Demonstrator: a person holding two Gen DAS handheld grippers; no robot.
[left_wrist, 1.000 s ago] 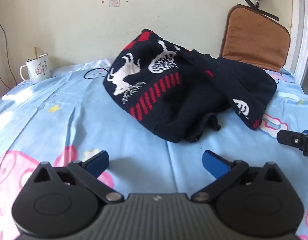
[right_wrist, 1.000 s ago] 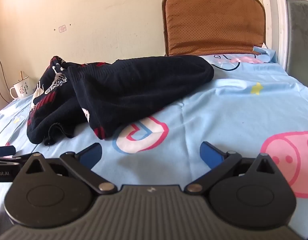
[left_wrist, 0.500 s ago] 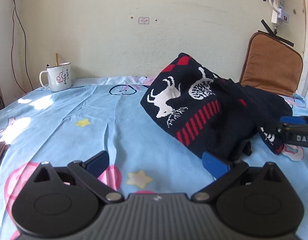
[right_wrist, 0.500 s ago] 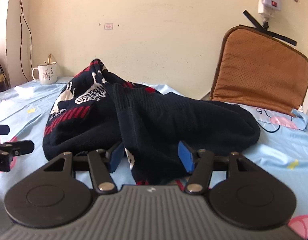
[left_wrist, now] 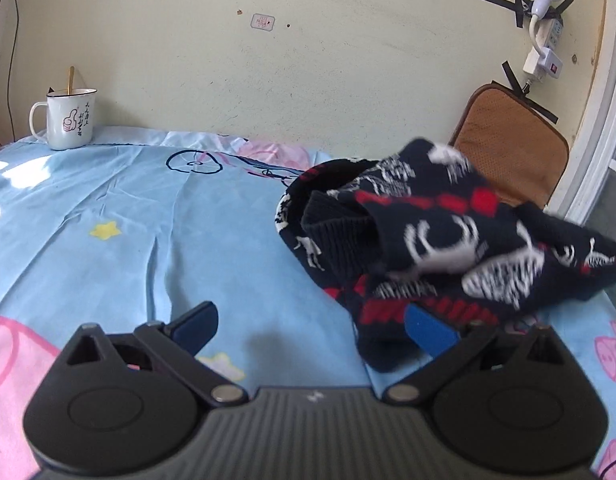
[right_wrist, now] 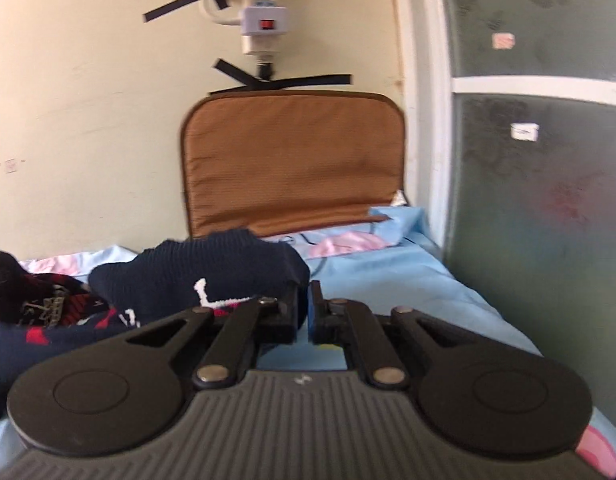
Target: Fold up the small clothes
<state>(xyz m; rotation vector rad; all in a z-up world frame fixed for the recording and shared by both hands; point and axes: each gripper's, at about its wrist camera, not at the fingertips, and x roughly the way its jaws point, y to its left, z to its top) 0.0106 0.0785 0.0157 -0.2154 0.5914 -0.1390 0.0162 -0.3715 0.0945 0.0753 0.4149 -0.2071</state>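
Right wrist view: right gripper [right_wrist: 304,312] pinched shut on the sweater [left_wrist: 439,240], bunched near the bed's [left_wrist: 148,216] far right corner. Left gripper [left_wrist: 308,324] gapes, empty. Risk: a thin knit pinch may slip as the garment lifts.

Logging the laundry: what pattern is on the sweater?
Navy sweater with white reindeer and red bands; clearest in the left wrist view.

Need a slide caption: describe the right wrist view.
Right gripper shut on the dark sweater, lifting its edge above the blue sheet.
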